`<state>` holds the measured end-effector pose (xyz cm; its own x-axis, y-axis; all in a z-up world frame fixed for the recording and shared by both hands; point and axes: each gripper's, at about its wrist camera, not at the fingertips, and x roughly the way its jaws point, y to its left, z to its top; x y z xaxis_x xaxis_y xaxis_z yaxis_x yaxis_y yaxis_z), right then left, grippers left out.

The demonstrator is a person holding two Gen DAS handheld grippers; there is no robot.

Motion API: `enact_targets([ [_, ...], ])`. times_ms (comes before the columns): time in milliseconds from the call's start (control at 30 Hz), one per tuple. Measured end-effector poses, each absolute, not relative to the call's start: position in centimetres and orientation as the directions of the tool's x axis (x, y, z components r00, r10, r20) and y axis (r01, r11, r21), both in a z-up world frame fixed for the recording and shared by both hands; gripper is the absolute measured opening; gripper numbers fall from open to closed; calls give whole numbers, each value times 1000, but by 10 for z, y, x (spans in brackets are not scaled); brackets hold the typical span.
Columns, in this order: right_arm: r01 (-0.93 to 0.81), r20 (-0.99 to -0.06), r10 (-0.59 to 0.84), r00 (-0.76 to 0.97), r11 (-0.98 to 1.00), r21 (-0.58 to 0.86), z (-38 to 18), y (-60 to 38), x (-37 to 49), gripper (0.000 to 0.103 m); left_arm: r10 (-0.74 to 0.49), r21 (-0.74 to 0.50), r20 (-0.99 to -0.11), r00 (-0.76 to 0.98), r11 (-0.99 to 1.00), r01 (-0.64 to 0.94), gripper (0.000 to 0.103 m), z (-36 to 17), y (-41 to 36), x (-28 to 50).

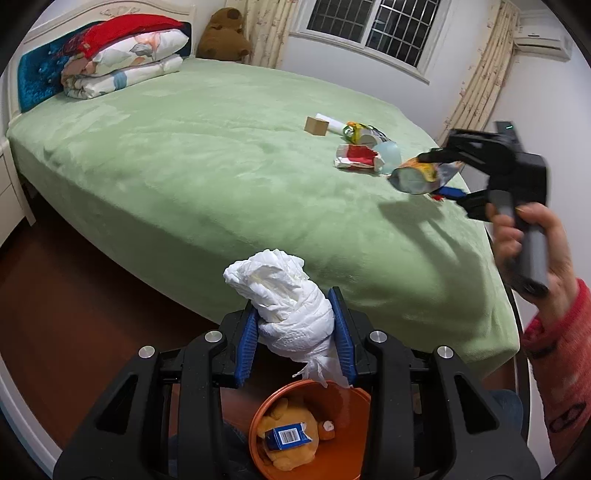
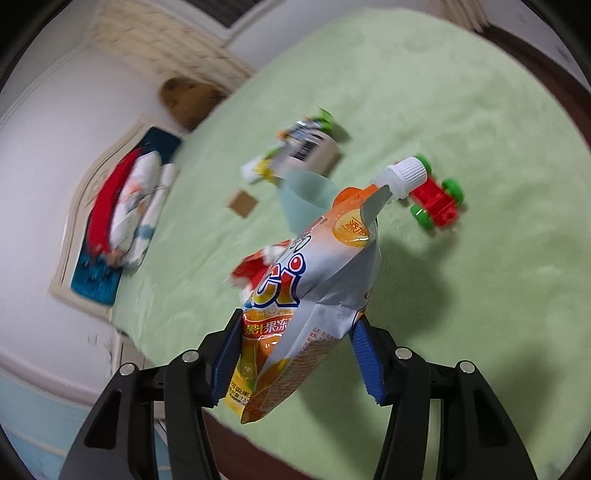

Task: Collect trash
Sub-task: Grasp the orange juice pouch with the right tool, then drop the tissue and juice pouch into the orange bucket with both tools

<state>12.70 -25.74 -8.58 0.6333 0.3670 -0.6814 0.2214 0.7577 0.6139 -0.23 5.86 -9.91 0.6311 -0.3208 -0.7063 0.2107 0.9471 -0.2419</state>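
While the left gripper (image 1: 295, 332) clamps a wad of white tissue (image 1: 288, 295) above the orange bin (image 1: 354, 402), litter remains near the bed's (image 1: 184, 166) far edge. The right gripper (image 2: 295, 354), jaws half apart, pinches a juice pouch (image 2: 314, 280).

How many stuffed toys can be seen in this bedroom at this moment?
2. A brown plush sits at the head of the bed by the curtain; a yellow-orange plush lies inside the orange bin, partly under a blue carton. Others may be hidden.

Bright indoor light falls from above, casting soft shadows on the green bed (image 1: 221, 177). Fisheye edges curve darkly; the right wrist view shows motion blur.
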Motion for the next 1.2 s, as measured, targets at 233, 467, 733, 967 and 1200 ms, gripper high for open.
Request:
enact_targets([
  [233, 2, -640, 389, 663, 854, 521, -43, -248, 50, 55, -318, -216, -713, 625, 948, 236, 36, -93, 43, -12],
  [467, -170, -657, 396, 642, 909, 382, -42, -233, -29, 56, -329, -201, -744, 582, 940, 275, 36, -101, 28, -23],
  [733, -223, -797, 386, 465, 922, 317, -125, -203, -78, 56, -330, -203, -855, 401, 923, 328, 36, -166, 5, -44],
  [967, -218, -892, 359, 274, 927, 306, -202, -182, -94, 56, -312, -247, -931, 191, 921, 301, 36, -246, -6, -54],
  [1200, -214, -928, 338, 157, 929, 302, -246, -175, -100, 56, -262, -240, -964, 57, 937, 253, 36, -300, -8, -62],
])
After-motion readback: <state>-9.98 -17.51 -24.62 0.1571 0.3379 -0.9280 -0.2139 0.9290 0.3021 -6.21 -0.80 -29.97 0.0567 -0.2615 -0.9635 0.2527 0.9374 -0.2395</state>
